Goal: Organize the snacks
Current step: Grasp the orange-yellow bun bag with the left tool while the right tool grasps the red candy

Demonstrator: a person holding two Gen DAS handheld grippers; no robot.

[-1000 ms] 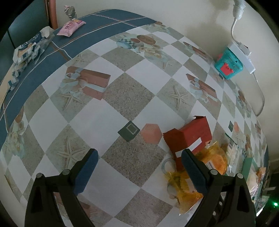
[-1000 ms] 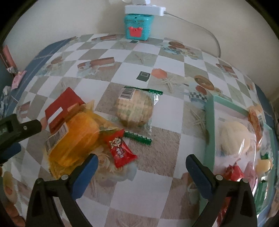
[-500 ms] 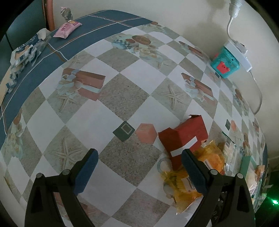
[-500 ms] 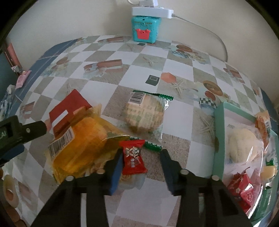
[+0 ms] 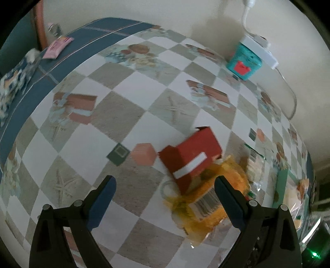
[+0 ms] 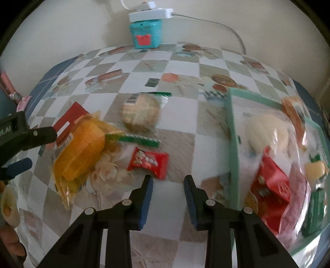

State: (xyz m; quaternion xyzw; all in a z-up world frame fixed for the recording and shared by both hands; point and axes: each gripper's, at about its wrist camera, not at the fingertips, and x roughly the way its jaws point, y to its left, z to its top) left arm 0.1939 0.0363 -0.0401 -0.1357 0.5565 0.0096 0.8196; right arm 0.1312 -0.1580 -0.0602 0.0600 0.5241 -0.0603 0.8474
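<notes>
A small red candy packet [image 6: 149, 161] lies on the tablecloth just beyond my right gripper [image 6: 168, 182], whose jaws stand partly closed and empty. Left of it lie an orange snack bag [image 6: 79, 150], a red box [image 6: 69, 121] and a round cracker pack [image 6: 141, 115]. A mint green tray [image 6: 232, 132] on the right holds several snacks. My left gripper [image 5: 164, 186] is wide open and empty, low over the table, with the red box [image 5: 191, 157] and orange bag [image 5: 208, 204] between and beyond its fingers.
A teal toy box [image 6: 145, 35] with a white power strip [image 6: 150, 14] on top stands at the wall. A pink packet [image 5: 58, 44] lies at the far left table edge. A cable [image 6: 226, 28] runs along the wall.
My right gripper's jaws narrowed around the red candy packet, then drew back; the packet now lies turned sideways just ahead of the fingertips. The left gripper drifted slightly toward the red box.
</notes>
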